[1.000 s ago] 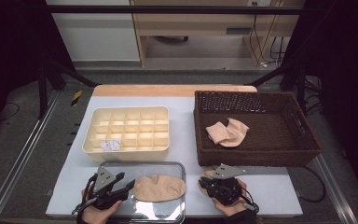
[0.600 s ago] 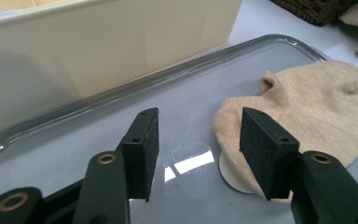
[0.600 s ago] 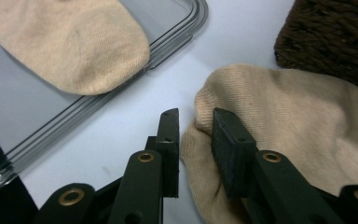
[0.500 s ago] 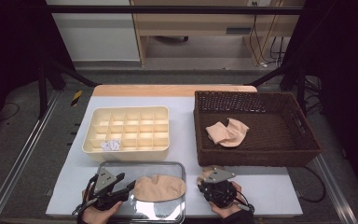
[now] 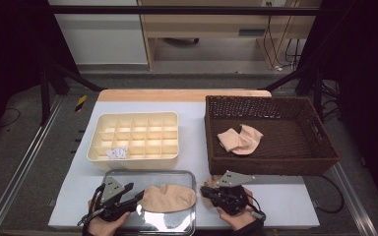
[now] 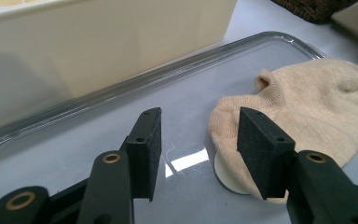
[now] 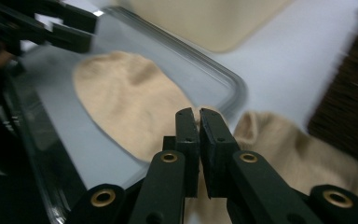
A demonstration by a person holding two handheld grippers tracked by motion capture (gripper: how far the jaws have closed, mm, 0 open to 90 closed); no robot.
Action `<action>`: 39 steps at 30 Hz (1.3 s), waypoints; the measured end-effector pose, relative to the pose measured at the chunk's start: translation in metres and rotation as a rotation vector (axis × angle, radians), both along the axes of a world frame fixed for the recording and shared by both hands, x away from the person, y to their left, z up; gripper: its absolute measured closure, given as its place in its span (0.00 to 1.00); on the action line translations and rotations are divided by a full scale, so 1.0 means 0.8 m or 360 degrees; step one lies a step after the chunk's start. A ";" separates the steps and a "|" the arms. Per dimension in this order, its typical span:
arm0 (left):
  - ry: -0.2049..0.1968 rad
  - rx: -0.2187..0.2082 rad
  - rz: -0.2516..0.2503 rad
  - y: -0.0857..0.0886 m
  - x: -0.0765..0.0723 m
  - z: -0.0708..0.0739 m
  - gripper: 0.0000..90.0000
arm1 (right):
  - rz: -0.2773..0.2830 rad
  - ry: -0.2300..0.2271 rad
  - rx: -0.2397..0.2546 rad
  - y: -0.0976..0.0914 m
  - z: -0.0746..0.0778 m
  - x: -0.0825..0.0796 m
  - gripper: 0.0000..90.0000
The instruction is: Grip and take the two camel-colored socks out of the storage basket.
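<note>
Your right tongs [image 7: 199,116] have just been closing and now stand pinched together on the edge of a second beige sock [image 7: 279,149], which lies on the white worktop [image 5: 285,196] beside the tray. Your left tongs [image 6: 198,140] stand partly open, empty, low over the shallow clear glass tray [image 6: 98,98]. One jaw sits above the beige ankle sock [image 6: 307,102] lying flat in that tray.

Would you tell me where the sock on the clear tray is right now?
In the high view, the sock lies on the clear tray at the near edge, just right of the left gripper.
</note>
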State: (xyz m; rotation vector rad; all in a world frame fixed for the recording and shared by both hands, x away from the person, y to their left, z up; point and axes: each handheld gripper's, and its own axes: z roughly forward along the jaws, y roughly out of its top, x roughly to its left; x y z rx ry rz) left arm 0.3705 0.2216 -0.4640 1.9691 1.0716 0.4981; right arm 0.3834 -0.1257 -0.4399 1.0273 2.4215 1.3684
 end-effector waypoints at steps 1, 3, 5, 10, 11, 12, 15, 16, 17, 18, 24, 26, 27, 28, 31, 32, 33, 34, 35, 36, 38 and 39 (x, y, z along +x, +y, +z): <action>-0.0001 0.0001 -0.0001 0.000 0.000 0.000 0.55 | 0.0023 0.0007 0.0015 0.008 0.000 0.001 0.96; -0.0005 -0.0003 0.0005 0.000 0.001 0.000 0.55 | 0.0063 0.0029 0.0022 0.023 -0.001 0.004 0.96; -0.0007 -0.0001 0.0007 0.000 0.001 0.001 0.56 | 0.0097 0.0039 0.0011 0.037 -0.003 0.006 0.96; -0.0013 -0.0003 0.0003 -0.001 0.001 0.003 0.56 | 0.0120 0.0070 -0.0064 0.059 -0.018 0.011 0.93; -0.0013 -0.0002 -0.0001 -0.001 0.001 0.003 0.56 | 0.0125 0.0070 -0.0064 0.060 -0.019 0.011 0.90; -0.0016 -0.0006 -0.0002 -0.002 0.001 0.004 0.56 | 0.0128 0.0065 -0.0060 0.060 -0.019 0.011 0.88; -0.0023 -0.0025 -0.0010 -0.005 0.000 0.008 0.56 | 0.0124 0.0023 -0.0009 0.054 -0.011 0.009 0.85; -0.0027 -0.0033 -0.0017 -0.005 -0.001 0.010 0.56 | 0.0110 0.0005 0.0011 0.050 -0.007 0.009 0.84; -0.0030 -0.0033 -0.0028 -0.006 -0.001 0.013 0.56 | 0.0094 -0.0008 0.0032 0.045 -0.003 0.010 0.84; -0.0032 -0.0047 -0.0027 -0.008 -0.002 0.015 0.56 | 0.0073 -0.0018 0.0046 0.039 0.000 0.011 0.83; -0.0059 -0.0055 -0.0085 -0.024 -0.010 0.036 0.55 | -0.0096 -0.0058 -0.0004 0.000 0.007 0.020 0.83; -0.0074 -0.0040 -0.0094 -0.032 -0.011 0.044 0.55 | -0.0186 -0.0065 -0.0077 -0.019 0.002 0.025 0.83; -0.0077 -0.0031 -0.0102 -0.037 -0.011 0.047 0.54 | -0.0214 -0.0058 -0.0095 -0.024 -0.001 0.026 0.83; -0.0078 -0.0028 -0.0109 -0.042 -0.012 0.050 0.54 | -0.0240 -0.0053 -0.0123 -0.032 -0.005 0.029 0.82; -0.0080 -0.0019 -0.0133 -0.059 -0.011 0.056 0.53 | -0.0307 -0.0016 -0.0160 -0.045 -0.018 0.036 0.81; -0.0076 -0.0022 -0.0143 -0.064 -0.011 0.057 0.52 | -0.0319 -0.0009 -0.0177 -0.047 -0.022 0.038 0.81; -0.0073 -0.0020 -0.0150 -0.070 -0.010 0.058 0.51 | -0.0328 -0.0007 -0.0195 -0.048 -0.025 0.040 0.80; -0.0075 -0.0016 -0.0158 -0.076 -0.009 0.058 0.51 | -0.0334 -0.0004 -0.0209 -0.048 -0.027 0.042 0.79; -0.0077 -0.0015 -0.0159 -0.081 -0.009 0.057 0.49 | -0.0343 -0.0005 -0.0221 -0.048 -0.029 0.044 0.79; -0.0082 -0.0012 -0.0165 -0.088 -0.009 0.057 0.48 | -0.0351 0.0000 -0.0229 -0.048 -0.031 0.045 0.79; -0.0081 -0.0014 -0.0180 -0.100 -0.007 0.056 0.46 | -0.0351 0.0020 -0.0235 -0.049 -0.036 0.049 0.79; -0.0079 -0.0014 -0.0188 -0.105 -0.006 0.055 0.45 | -0.0352 0.0021 -0.0244 -0.048 -0.038 0.050 0.79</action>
